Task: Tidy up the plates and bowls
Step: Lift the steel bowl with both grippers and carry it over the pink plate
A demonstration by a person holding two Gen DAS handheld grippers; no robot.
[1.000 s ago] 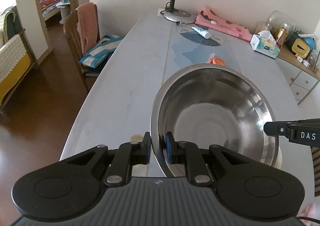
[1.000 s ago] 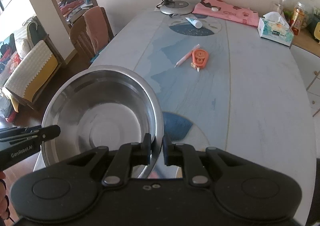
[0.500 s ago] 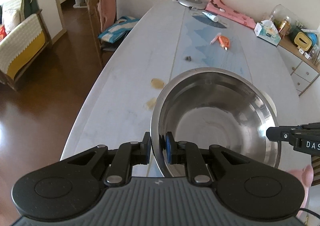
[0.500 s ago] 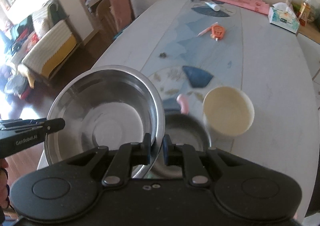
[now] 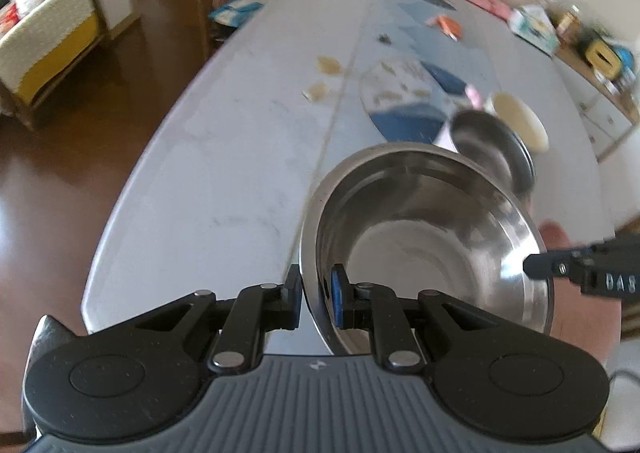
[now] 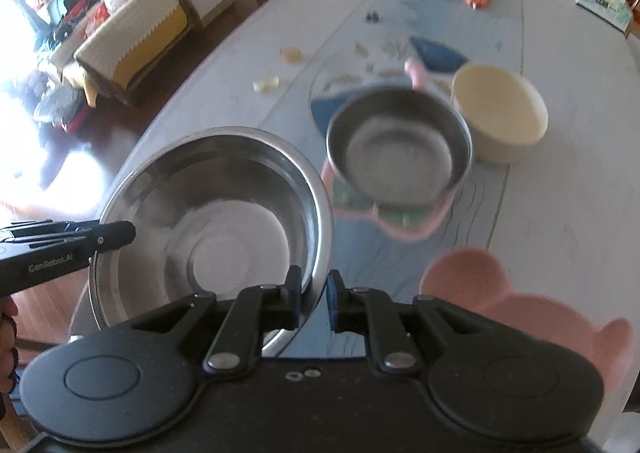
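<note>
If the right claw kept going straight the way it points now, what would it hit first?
Already clamped on the big steel bowl, the right claw points steeply down at the table; it would likely meet that, short of the small steel bowl. Depth is unclear.

I see daylight blowing out the right view's left edge, motion blur across both, fisheye bending at the edges.

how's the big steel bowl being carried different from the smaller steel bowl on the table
The big steel bowl is off the table, its rim clamped on opposite sides by the left gripper and right gripper; the smaller steel bowl sits on a pink plate, ungripped. The big bowl is clearly wider. The smaller one has a cream bowl beside it. Both are empty, shiny metal and upright.
</note>
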